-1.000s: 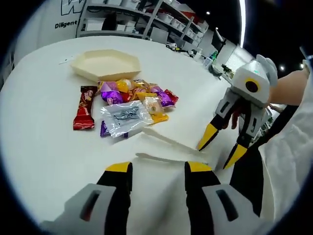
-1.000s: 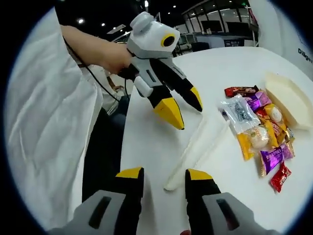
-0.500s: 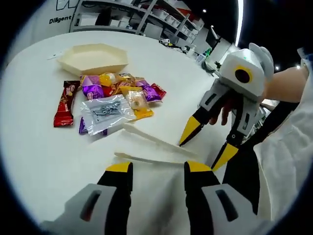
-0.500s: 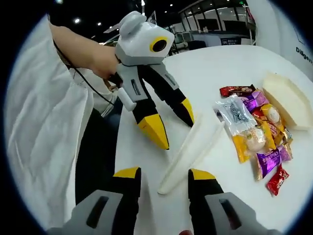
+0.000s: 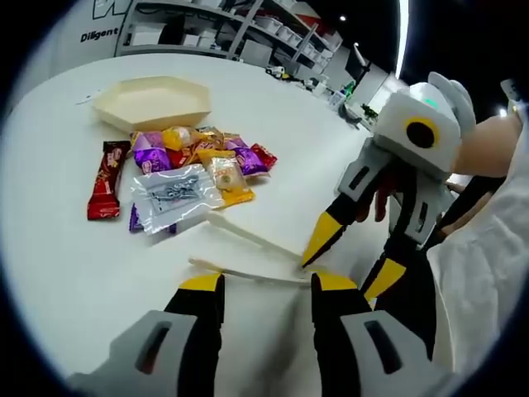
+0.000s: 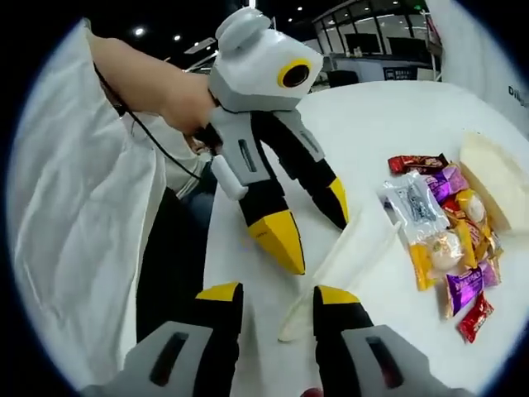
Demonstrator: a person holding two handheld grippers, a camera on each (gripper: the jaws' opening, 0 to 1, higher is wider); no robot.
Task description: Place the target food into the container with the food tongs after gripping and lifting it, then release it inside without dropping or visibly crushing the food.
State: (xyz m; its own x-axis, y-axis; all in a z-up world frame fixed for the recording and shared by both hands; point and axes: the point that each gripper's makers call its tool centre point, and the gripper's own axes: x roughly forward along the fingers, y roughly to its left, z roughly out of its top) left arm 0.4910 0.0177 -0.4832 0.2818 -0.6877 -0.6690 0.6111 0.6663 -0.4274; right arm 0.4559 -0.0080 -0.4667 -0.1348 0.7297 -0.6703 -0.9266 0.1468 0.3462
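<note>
My left gripper (image 5: 264,285) released, jaws apart at bottom centre | right gripper (image 6: 277,298) released, bottom centre, jaws straddling tongs' end | tongs (image 5: 248,252) flat on table (image 5: 66,248), centre | sweets (image 5: 186,161) piled upper left, touching nothing of mine | tray (image 5: 149,101) above sweets.

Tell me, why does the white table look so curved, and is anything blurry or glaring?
Left gripper view: the fisheye lens bows the round white table; the pile of shiny wrapped sweets stays sharp, with small glints on the foil. Right gripper view: the same bulging; the white-and-yellow left gripper looms large, and the ceiling lights show as bright spots against a dark hall.
</note>
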